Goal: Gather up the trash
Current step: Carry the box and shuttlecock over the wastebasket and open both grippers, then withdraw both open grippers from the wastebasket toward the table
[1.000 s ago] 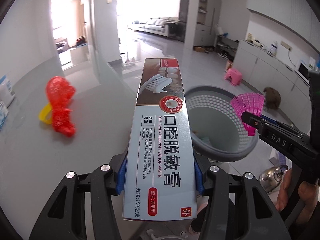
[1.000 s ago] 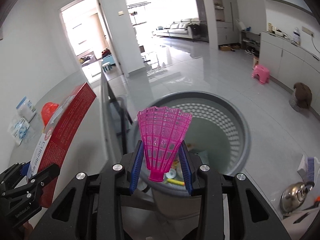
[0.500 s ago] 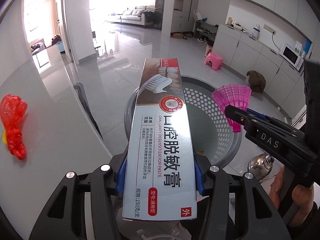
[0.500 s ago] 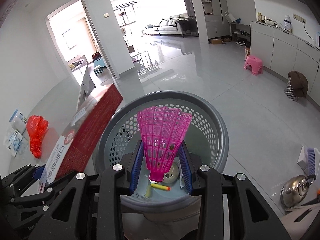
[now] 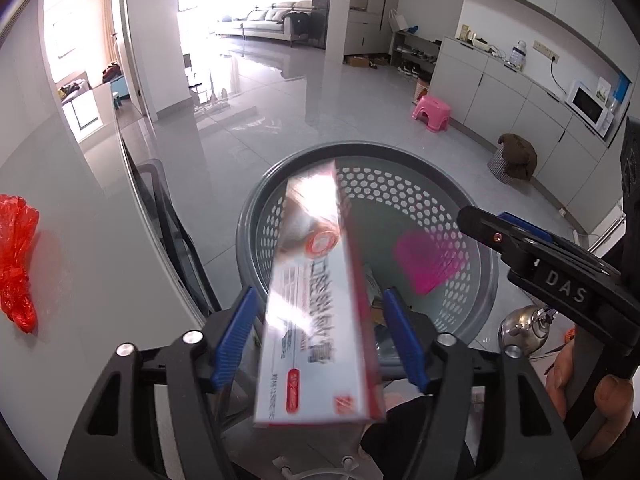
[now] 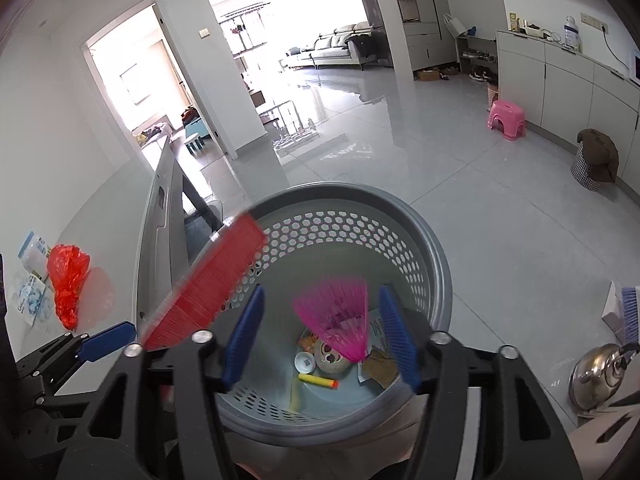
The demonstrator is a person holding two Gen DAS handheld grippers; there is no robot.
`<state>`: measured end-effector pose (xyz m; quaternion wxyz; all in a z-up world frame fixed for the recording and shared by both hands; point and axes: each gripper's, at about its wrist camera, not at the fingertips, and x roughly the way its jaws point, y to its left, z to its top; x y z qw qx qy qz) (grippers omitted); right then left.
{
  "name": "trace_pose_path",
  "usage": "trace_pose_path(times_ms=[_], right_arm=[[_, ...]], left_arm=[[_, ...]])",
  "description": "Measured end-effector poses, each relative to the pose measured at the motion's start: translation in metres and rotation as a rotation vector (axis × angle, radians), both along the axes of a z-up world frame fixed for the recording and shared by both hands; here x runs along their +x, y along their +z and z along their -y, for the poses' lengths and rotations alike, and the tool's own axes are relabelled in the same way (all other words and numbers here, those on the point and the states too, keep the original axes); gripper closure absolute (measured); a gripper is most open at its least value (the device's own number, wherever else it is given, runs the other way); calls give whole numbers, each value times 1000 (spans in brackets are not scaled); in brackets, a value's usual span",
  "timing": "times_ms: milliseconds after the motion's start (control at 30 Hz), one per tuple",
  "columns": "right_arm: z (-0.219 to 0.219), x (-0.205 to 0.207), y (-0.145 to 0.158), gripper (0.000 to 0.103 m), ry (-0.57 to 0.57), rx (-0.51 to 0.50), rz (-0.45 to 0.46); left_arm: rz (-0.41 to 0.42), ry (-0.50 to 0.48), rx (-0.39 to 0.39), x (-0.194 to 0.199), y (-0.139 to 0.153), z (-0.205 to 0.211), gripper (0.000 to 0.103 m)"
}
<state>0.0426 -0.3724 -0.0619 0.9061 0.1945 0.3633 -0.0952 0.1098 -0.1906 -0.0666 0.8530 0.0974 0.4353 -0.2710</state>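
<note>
Room: glossy grey tiled floor running back to a bright living area, white cabinets along the right of both views.
Bin: grey perforated basket at lower centre of both views, standing on the floor just beside the table edge.
Box: toothpaste box, blurred, tilted over the bin's near left rim, loose between the blue pads and touching neither.
Left gripper: left gripper has just been opening; jaws stand wide with the box dropping between them, nothing gripped.
Shuttlecock: pink shuttlecock, blurred, inside the bin mouth, skirt up and cork down, clear of both pads.
Right gripper: right gripper has likewise just been opening; jaws apart over the bin, nothing gripped.
Already in bin: yellow foam dart, a round cap, paper scraps on the bottom.
Done: both pieces appear released over the bin; I judge this drop nearly finished.
Left: red plastic bag at the left edge on the table, with blue-white packets just beside it; likely the next pickups.
Edges: table rim sits left of the bin; the box's far end overhangs the bin's left rim and could catch there.
Open room: bare floor beyond and right of the bin; steel kettle at lower right, apart from it.
</note>
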Motion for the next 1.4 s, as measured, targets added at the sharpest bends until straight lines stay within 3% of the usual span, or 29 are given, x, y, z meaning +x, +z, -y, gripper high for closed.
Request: trace_pose_path(times_ms=[367,1000,1400], right_arm=[[4,-7,-3,42,-15,21,-4],[-18,-27,12,42,5,13,34],[-52,-36,25,32,65,-24,72]], left_arm=[[-5,27,-10,2,4,-7,34],[56,76,-23,-16,25,-31,30],[99,170,-29,-24,35,-76,15]])
